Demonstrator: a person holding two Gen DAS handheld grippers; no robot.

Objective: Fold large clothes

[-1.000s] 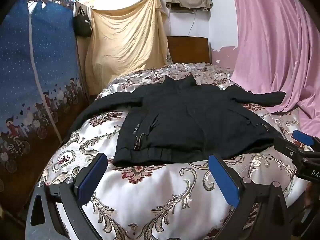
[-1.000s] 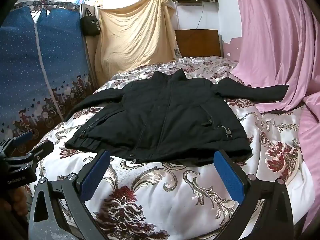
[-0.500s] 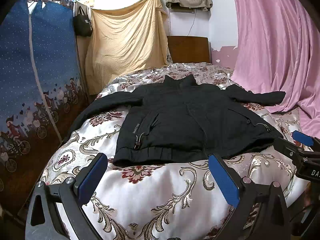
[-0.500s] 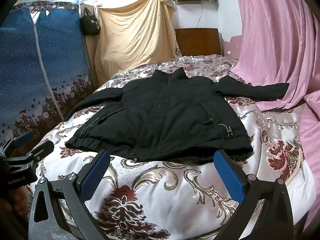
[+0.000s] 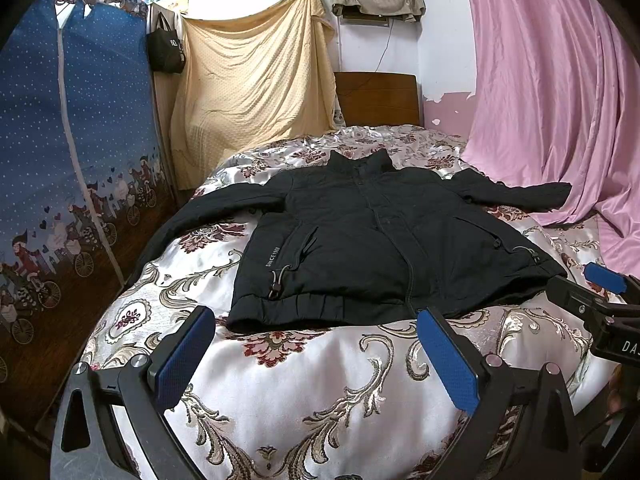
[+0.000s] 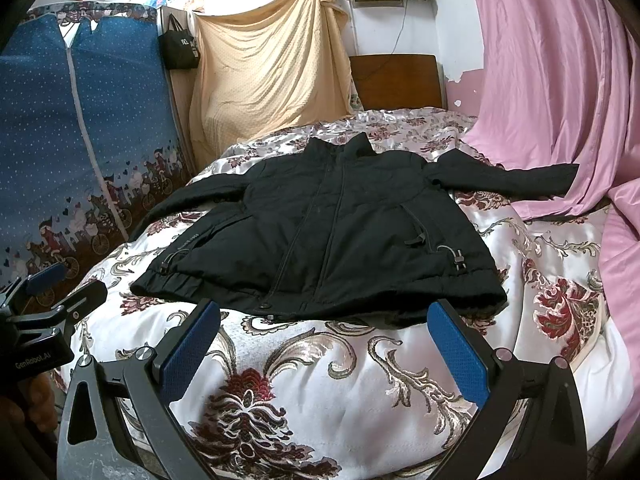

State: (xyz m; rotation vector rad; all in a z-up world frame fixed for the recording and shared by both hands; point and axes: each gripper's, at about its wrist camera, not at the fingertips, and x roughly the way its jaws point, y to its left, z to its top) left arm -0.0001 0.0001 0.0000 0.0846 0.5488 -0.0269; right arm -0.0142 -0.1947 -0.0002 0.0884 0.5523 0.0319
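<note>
A black padded jacket [image 5: 380, 240] [image 6: 332, 232] lies flat and face up on the bed, zipped, collar toward the headboard, both sleeves spread out to the sides. Its hem faces me. My left gripper [image 5: 316, 356] hovers open just short of the hem's left half, nothing between its blue pads. My right gripper [image 6: 324, 348] is open too, in front of the hem's right half. Each gripper shows at the edge of the other's view: the right gripper [image 5: 600, 300] and the left gripper [image 6: 48, 296].
The bed's floral satin cover [image 5: 320, 392] falls away toward me. A blue fabric wardrobe [image 5: 60, 160] stands left, a yellow sheet [image 5: 256, 80] hangs behind, a wooden headboard [image 5: 380, 96] is at the back, and a pink curtain [image 5: 552, 100] drapes onto the right side, touching the jacket's right sleeve.
Both grippers have crept slightly closer to the jacket's hem; the jacket has not moved and both stay open.
</note>
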